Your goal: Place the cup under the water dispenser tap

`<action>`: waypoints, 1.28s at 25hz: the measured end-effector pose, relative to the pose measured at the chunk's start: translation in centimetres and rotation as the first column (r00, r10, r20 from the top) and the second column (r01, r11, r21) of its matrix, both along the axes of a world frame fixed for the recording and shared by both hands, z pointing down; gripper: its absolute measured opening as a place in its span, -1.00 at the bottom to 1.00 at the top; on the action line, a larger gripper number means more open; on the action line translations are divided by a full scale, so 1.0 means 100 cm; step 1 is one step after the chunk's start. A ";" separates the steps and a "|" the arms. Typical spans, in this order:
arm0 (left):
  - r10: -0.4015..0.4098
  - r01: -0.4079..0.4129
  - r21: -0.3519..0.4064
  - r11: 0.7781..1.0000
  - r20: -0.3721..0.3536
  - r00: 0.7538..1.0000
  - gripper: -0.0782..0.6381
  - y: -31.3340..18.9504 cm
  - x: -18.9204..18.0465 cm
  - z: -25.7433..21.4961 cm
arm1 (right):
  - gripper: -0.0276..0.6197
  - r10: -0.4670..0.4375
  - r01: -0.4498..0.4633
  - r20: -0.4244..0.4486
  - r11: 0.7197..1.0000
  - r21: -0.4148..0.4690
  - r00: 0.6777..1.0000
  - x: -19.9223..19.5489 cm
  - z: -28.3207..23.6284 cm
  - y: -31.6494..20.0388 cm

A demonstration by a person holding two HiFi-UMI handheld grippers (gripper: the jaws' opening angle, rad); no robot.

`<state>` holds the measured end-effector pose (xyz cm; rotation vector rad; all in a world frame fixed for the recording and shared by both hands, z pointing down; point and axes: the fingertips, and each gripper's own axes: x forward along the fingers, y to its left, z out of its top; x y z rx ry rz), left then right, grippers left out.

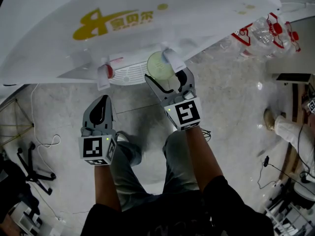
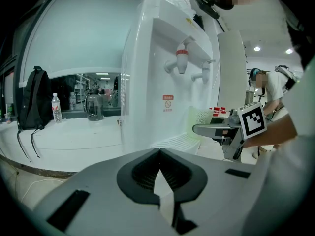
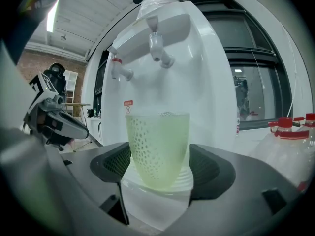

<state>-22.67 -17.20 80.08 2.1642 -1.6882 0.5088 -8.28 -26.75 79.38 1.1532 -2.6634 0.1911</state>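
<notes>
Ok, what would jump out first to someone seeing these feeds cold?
The pale green dotted cup, clamped in the fingers of the right gripper and held against the white water dispenser, just below its tap. Next, the left gripper, shut and empty, hangs lower at the head view's left.

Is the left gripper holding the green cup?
No, the right gripper holds the cup; the left gripper is shut on nothing.
</notes>
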 end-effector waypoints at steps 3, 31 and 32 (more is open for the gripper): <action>0.004 -0.004 -0.010 1.000 -0.003 1.000 -0.75 0.001 0.003 0.002 | 0.27 -0.008 0.008 0.001 1.000 0.005 1.000 0.001 0.002 0.002; -0.001 -0.001 -0.057 0.998 -0.027 1.000 -0.75 0.030 0.034 -0.059 | -0.33 0.089 -0.090 0.016 0.996 0.014 0.996 0.060 -0.068 0.049; 0.002 -0.003 -0.057 0.998 -0.029 1.000 -0.75 0.032 0.036 -0.065 | -0.39 0.090 -0.091 0.016 0.996 0.025 0.996 0.062 -0.075 0.051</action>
